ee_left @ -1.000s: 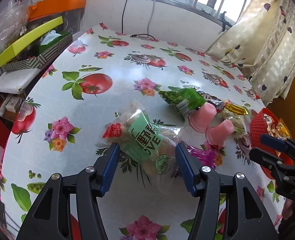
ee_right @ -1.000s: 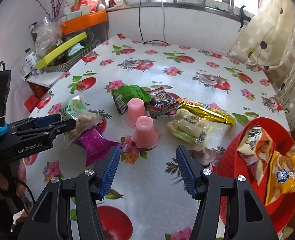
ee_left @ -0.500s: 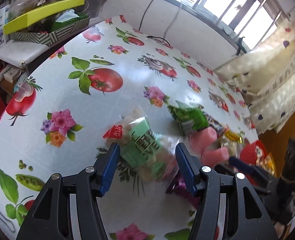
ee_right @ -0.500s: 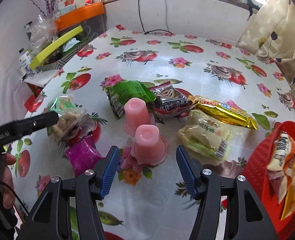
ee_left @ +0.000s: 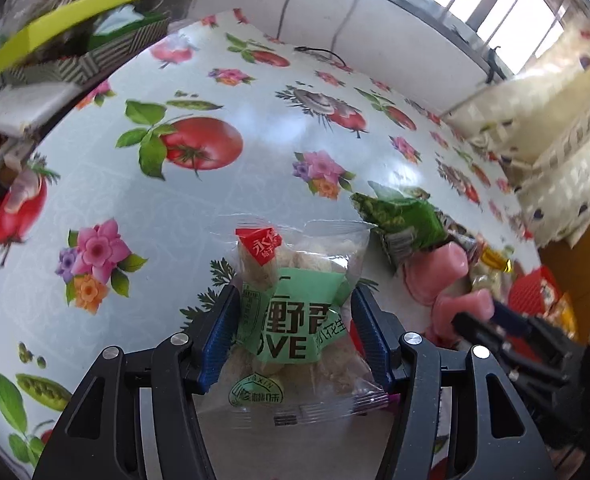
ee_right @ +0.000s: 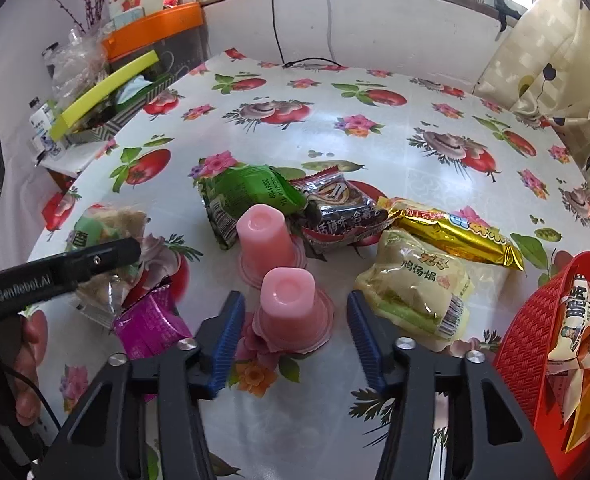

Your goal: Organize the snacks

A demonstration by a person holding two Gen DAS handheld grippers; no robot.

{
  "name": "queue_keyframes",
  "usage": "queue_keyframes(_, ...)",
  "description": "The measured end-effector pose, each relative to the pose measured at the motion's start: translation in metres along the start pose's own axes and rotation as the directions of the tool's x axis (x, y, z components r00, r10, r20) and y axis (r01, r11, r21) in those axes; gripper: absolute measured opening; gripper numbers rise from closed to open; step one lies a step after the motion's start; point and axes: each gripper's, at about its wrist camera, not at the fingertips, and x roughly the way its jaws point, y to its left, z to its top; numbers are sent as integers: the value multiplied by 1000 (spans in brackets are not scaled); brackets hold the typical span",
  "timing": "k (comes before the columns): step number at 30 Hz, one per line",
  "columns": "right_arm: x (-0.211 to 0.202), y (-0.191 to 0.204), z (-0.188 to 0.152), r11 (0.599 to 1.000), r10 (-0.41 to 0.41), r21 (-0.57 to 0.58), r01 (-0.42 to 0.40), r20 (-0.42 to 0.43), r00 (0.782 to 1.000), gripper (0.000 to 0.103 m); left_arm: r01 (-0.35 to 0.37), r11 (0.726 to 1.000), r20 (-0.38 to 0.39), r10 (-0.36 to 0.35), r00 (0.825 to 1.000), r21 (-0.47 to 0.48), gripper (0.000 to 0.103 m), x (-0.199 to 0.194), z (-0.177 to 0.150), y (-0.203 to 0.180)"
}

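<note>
A clear snack bag with a green label [ee_left: 295, 320] sits between the blue pads of my left gripper [ee_left: 293, 308], which press on its crumpled sides. In the right wrist view that bag [ee_right: 107, 232] lies at the table's left, under the left gripper [ee_right: 95, 256]. My right gripper [ee_right: 293, 312] straddles an upturned pink jelly cup [ee_right: 291, 300]. Its jaws are closing, with a gap still on both sides of the cup. A red basket [ee_right: 531, 332] at the right holds two snack packs.
On the flowered tablecloth lie a second pink jelly cup [ee_right: 263, 232], a green pack [ee_right: 247, 192], a dark pack [ee_right: 335, 208], a gold pack [ee_right: 455, 232], a pale yellow pack [ee_right: 415, 280] and a purple pack [ee_right: 147, 320]. Boxes and clutter [ee_right: 107, 92] stand past the left edge.
The left gripper came down around the clear bag and its pads now touch it. The right gripper moved forward over the near jelly cup and its jaws have narrowed.
</note>
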Motion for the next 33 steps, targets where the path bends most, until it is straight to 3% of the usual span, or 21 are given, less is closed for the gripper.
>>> queue_keyframes(4, 2, 2, -1, 1000, 0, -12, 0, -3, 1000, 25, -26, 998, 13, 25, 1000, 55, 55, 1, -3, -5)
queue_keyframes(14, -1, 6, -1, 1000, -6, -30, 6, 14, 1000, 23, -63, 988, 34, 59, 998, 139, 51, 1, -6, -10)
queue_keyframes(33, -15, 7, -6, 999, 14, -42, -12, 59, 998, 23, -83, 981, 60, 73, 996, 178, 45, -9, -12, -16)
